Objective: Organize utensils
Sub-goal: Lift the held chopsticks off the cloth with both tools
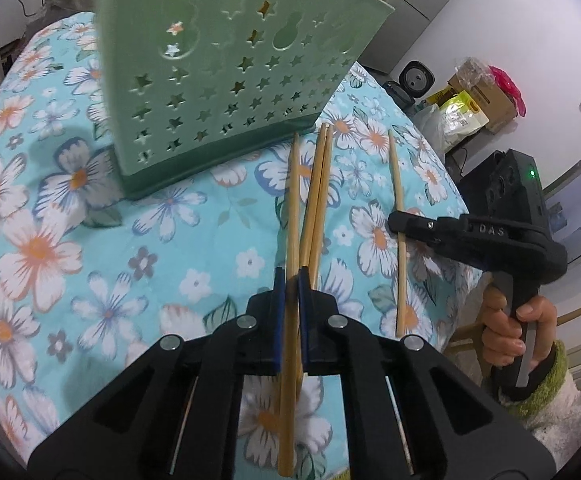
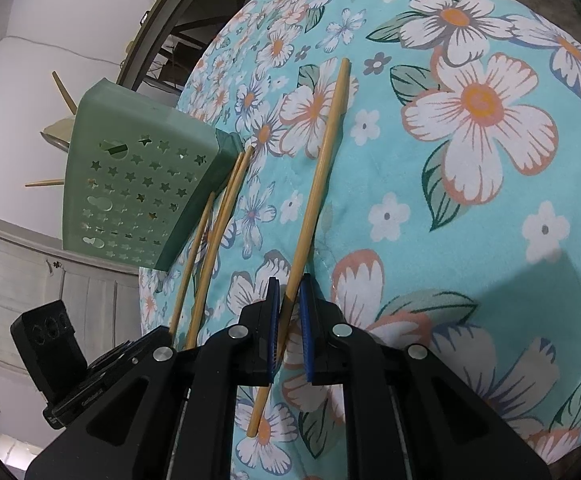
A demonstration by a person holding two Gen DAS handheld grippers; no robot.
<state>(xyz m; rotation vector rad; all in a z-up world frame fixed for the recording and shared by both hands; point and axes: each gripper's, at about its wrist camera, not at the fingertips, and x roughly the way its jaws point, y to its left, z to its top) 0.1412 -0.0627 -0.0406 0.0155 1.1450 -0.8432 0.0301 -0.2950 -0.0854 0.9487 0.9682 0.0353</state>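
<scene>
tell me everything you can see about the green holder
The green holder is a pale green plastic box with flat walls pierced by rows of star-shaped holes and a few gourd-shaped cutouts, on a darker green base. It stands upright on the flowered cloth near the table's edge. The right wrist view shows chopstick ends poking out of its top. The tips of loose chopsticks on the cloth lie right at its base; actual contact is unclear.
</scene>
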